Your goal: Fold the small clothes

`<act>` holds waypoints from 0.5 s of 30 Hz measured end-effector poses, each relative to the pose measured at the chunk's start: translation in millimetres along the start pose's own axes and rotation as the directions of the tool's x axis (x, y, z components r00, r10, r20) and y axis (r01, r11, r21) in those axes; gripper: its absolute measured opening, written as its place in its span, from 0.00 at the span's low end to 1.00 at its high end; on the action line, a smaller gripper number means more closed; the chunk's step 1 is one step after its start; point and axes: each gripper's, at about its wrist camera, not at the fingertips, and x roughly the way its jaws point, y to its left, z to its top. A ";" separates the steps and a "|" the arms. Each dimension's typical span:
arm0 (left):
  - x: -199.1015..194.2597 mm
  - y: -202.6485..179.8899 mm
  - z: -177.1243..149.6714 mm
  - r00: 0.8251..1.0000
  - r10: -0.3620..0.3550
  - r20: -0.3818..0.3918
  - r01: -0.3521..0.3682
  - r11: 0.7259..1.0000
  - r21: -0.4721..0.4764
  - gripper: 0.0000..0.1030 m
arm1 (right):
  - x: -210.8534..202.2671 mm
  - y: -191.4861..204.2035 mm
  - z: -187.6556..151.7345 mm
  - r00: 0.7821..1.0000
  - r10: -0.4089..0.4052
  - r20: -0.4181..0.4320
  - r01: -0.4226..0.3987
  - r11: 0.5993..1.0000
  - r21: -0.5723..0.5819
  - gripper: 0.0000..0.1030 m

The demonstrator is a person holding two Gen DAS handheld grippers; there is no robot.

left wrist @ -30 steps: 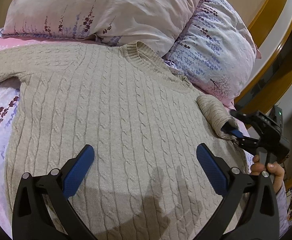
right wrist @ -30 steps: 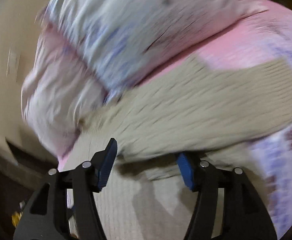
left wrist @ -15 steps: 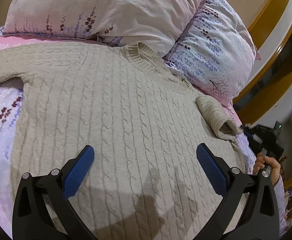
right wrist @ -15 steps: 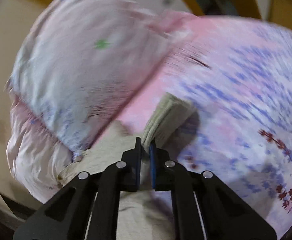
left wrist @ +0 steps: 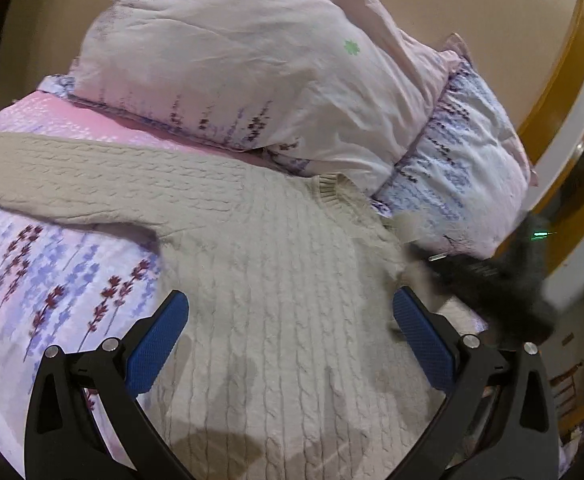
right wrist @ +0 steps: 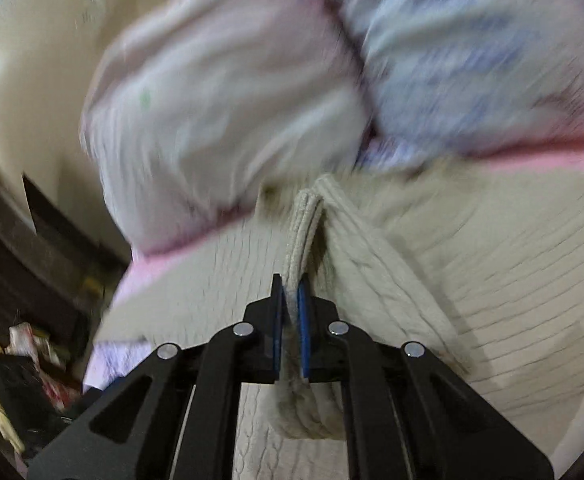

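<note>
Sweater (left wrist: pixel 275 280) looks soft and floppy, so grab its cuff (right wrist: pixel 306 216). Right gripper (right wrist: pixel 290 312) pinches that cuff; left gripper (left wrist: pixel 289 344) hangs wide above the sweater.

Bed (left wrist: pixel 51 280) carried a pink and lavender floral cover. Beige cable-knit sweater (left wrist: pixel 275 280) lay spread flat on it, one sleeve (left wrist: pixel 71 176) outstretched. Two floral pillows (left wrist: pixel 251 80) rested at the head, touching the collar.

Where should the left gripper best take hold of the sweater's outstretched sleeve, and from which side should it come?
Probably at the far end of the outstretched sleeve, coming from above: it lies flat on the bedspread, so the open left gripper can pinch up both layers.
</note>
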 end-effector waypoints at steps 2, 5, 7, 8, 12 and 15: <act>4.5 0.3 6.4 0.998 -0.066 -0.011 0.066 0.998 -0.013 0.99 | 15.3 0.0 -8.3 0.999 0.006 -0.041 -0.006 1.000 0.012 0.07; 21.6 4.3 20.1 0.980 -0.186 -0.066 0.179 0.979 -0.101 0.99 | 21.2 3.4 -8.1 0.999 0.008 -0.048 -0.007 1.000 0.011 0.07; 40.8 10.0 31.8 0.965 -0.239 -0.110 0.217 0.958 -0.185 0.96 | 20.5 5.4 -7.9 0.999 0.011 -0.041 -0.011 1.000 0.005 0.07; 48.4 10.8 35.3 0.960 -0.250 -0.124 0.221 0.953 -0.207 0.93 | 20.0 6.0 -6.2 0.999 0.014 -0.036 -0.014 1.000 0.007 0.07; 77.9 12.1 42.5 0.935 -0.309 -0.172 0.254 0.926 -0.280 0.82 | 25.7 14.2 4.4 0.997 0.077 -0.016 -0.076 0.996 0.049 0.08; 85.8 16.4 39.6 0.928 -0.331 -0.169 0.264 0.907 -0.329 0.82 | 35.4 31.9 10.6 0.971 0.214 -0.106 -0.210 0.977 0.046 0.42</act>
